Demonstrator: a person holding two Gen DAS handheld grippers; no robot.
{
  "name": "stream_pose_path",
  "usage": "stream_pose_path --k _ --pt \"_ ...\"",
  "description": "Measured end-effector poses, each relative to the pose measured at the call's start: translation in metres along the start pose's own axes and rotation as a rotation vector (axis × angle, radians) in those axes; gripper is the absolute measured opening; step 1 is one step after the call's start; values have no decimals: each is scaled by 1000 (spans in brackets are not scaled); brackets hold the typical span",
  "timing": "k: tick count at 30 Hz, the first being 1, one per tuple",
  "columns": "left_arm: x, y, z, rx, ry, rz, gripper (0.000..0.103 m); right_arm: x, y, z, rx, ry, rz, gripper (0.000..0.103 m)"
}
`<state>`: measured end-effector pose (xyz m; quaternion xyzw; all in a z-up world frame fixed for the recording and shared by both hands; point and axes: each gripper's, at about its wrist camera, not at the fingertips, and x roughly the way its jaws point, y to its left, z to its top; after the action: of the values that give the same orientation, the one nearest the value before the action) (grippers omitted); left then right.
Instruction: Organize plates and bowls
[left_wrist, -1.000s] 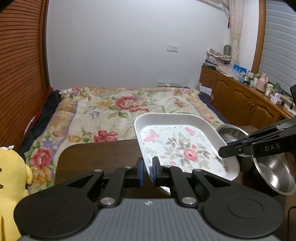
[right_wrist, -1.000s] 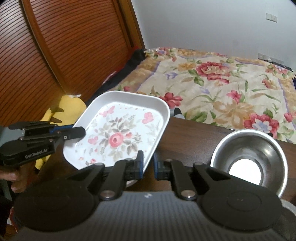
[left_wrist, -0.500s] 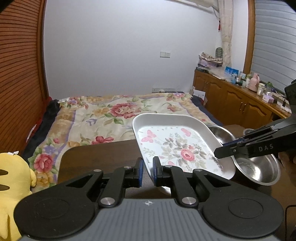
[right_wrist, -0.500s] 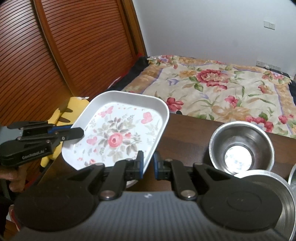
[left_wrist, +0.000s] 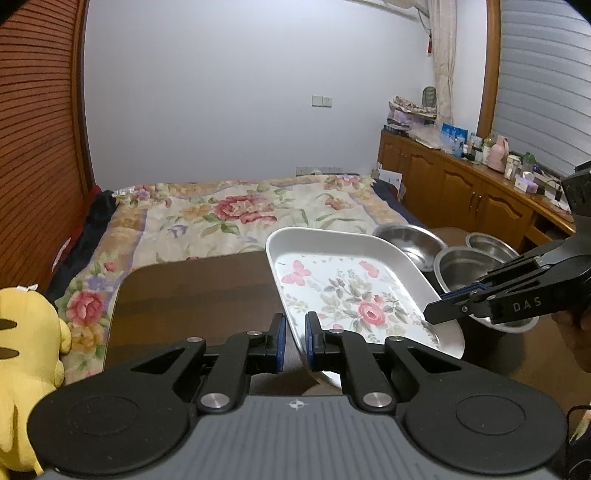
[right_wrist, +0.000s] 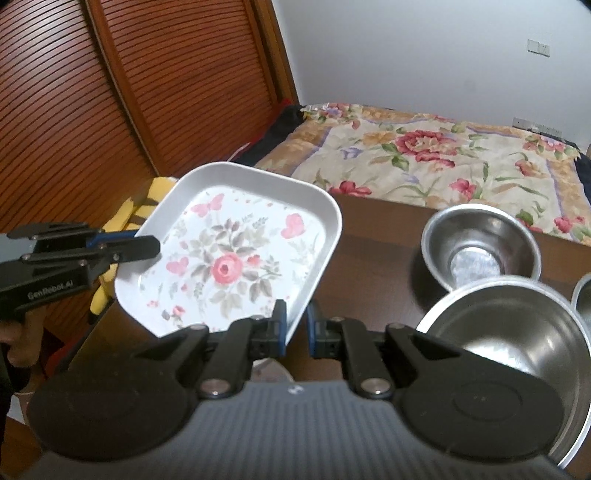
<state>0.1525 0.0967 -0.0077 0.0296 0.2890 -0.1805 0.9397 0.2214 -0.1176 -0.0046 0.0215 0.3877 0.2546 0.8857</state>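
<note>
plate (right_wrist: 236, 258) | white, rounded-square, raised rim | pink rose, butterflies print

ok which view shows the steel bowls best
Right wrist: the two nearest steel bowls show open interiors from above, a third cut off at the edge. Left wrist shows three bowls, smaller and partly hidden behind the floral tray and right claw.

Black linkage fingers with blue pads and silver screws are seen on the left gripper (left_wrist: 292, 338) and right gripper (right_wrist: 296, 332), lettered "GenRobot.AI" and "DAS".
</note>
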Motion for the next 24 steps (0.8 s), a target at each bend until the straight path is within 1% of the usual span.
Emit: stream_pose_path --k 9,15,20,24 --pt "-5 0 -23 -26 22 -17 12 -5 5 -19 3 2 27 13" --pt "-11 -4 -45 -66 39 -28 12 -10 13 -35 -23 -7 31 13" --pt "-15 -5 -54 -76 54 -40 12 -14 21 -48 -68 -29 14 13" --pt "-18 -9 -61 -69 59 -41 12 -18 21 -57 -63 -35 19 13"
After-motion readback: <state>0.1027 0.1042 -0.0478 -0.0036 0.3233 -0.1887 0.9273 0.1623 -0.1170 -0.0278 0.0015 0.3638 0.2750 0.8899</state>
